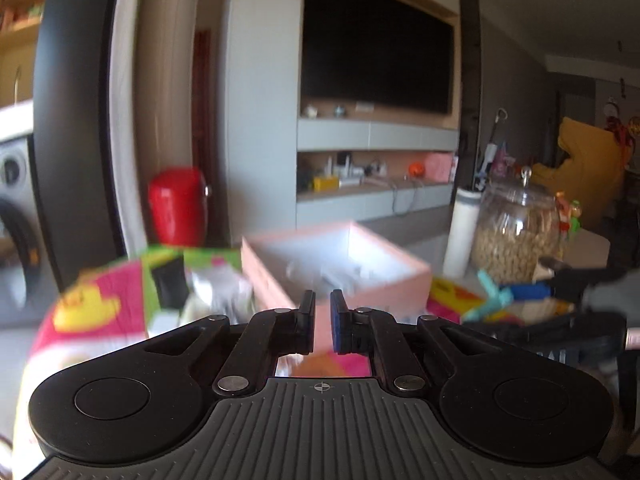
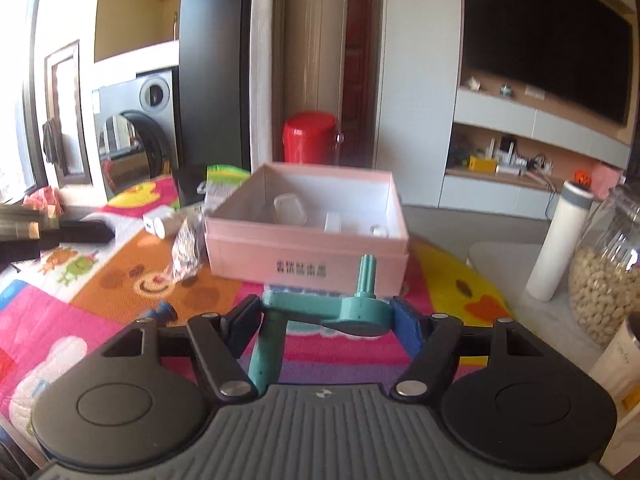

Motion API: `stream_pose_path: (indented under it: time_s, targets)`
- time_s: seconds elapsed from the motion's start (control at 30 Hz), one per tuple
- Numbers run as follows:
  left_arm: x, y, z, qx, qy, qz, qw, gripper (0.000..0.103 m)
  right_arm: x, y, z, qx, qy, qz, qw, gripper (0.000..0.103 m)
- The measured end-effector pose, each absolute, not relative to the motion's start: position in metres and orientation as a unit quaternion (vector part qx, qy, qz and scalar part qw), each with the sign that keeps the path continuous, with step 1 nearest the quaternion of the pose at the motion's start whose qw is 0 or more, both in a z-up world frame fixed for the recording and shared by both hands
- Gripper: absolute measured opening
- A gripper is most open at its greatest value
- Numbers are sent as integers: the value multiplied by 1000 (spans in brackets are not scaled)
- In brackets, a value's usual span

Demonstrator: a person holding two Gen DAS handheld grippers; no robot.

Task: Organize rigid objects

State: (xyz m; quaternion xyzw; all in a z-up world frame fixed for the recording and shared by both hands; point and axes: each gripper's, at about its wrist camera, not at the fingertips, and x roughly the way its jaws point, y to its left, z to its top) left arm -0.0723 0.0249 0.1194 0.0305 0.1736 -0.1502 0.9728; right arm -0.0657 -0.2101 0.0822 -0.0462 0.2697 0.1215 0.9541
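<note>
A pink open box (image 2: 308,252) stands on a colourful play mat (image 2: 100,300); several small white items lie inside it. My right gripper (image 2: 326,316) is shut on a teal plastic crank-shaped part (image 2: 344,308) and holds it just in front of the box. In the left wrist view the box (image 1: 340,268) is blurred ahead. My left gripper (image 1: 322,308) has its jaws nearly together with nothing between them. The right gripper and the teal part (image 1: 494,294) show at that view's right edge.
On the mat lie a crinkled foil packet (image 2: 186,248), a white charger (image 2: 158,224), a small blue piece (image 2: 162,314) and black items (image 2: 80,232) at left. A glass jar of nuts (image 2: 608,276) and a white bottle (image 2: 560,240) stand right. A red bin (image 2: 310,138) stands behind.
</note>
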Motion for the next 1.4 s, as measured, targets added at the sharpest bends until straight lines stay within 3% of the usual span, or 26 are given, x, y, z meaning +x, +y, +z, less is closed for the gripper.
stream_pose_path:
  time_s: [0.13,0.27,0.4,0.67,1.0,1.1,1.4]
  targets:
    - [-56,20,121,24,229,-161,960,14,-73,-215,83,-37,254,124,959,70]
    - [-45,21,74,-23,334,-166,927,16,-70,-217,65,-26,282,125,951,70]
    - [-37,15,37,-16,381,-120,916,18,-60,-211,39,-33,317,119,940,71]
    - [-39,6,35,3,376,-109,920,18,-53,-201,14,-33,351,118,928,71]
    - [-48,-17,33,44,371,-125,919,19,-59,-203,9,-35,335,112,935,77]
    - [-44,-22,27,57,385,-123,913,34,-59,-204,9,-35,334,111,936,77]
    - [-42,-19,17,41,393,-119,911,35,-59,-204,8,-36,330,110,937,77]
